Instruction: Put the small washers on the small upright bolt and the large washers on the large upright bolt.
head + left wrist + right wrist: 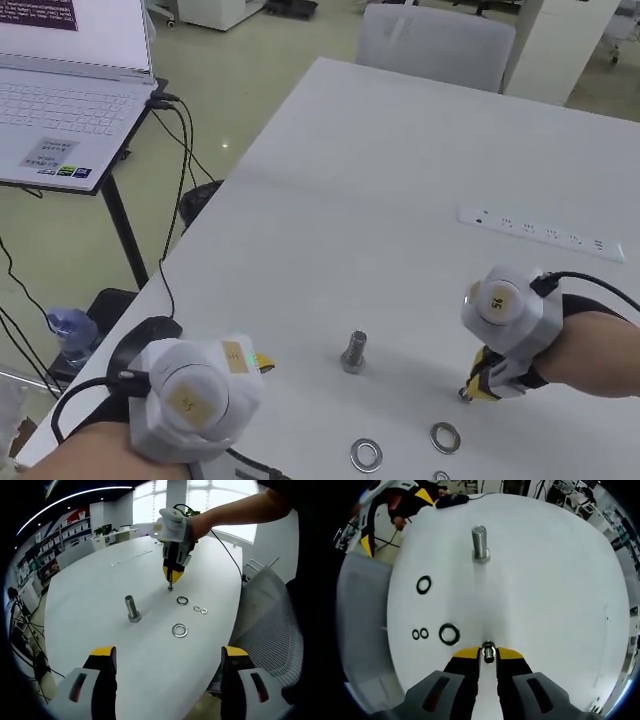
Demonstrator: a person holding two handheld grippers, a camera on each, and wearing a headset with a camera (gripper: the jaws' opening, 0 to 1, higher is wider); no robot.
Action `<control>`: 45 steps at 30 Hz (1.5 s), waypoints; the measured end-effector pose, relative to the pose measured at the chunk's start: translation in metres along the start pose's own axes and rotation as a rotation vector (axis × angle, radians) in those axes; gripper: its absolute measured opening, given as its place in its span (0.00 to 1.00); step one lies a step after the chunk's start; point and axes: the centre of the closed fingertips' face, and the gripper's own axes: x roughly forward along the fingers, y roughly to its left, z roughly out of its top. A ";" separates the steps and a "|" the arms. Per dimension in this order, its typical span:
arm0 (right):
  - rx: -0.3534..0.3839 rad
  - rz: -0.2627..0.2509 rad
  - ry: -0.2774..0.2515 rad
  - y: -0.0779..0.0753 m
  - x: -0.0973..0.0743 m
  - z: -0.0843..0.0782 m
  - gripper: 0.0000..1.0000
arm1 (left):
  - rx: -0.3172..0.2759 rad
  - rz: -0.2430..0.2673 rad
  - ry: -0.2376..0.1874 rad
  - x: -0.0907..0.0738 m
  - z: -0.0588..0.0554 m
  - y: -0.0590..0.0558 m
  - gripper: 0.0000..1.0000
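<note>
The large bolt stands upright on the white table. My right gripper is shut on the small bolt, holding it upright with its lower end at the tabletop, right of the large bolt. Two large washers and two small washers lie flat near the table's front edge. My left gripper is open over the table's near left corner, with nothing between its fingers.
A white power strip lies at the right on the far half of the table. A laptop sits on a stand left of the table, with cables and a water bottle on the floor. A grey chair stands at the far end.
</note>
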 end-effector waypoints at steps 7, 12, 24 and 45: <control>-0.004 -0.002 0.002 0.002 0.012 -0.002 0.13 | 0.005 -0.003 0.011 0.001 -0.002 -0.003 0.88; 0.001 -0.002 -0.002 0.003 0.017 -0.004 0.13 | 0.006 0.001 0.012 0.001 -0.003 -0.003 0.88; -0.002 -0.012 -0.007 -0.001 0.017 -0.002 0.14 | 0.004 0.012 0.009 0.000 -0.002 -0.001 0.89; 0.003 -0.028 -0.020 -0.004 0.017 -0.002 0.25 | 0.006 0.009 0.005 -0.002 0.000 -0.003 0.88</control>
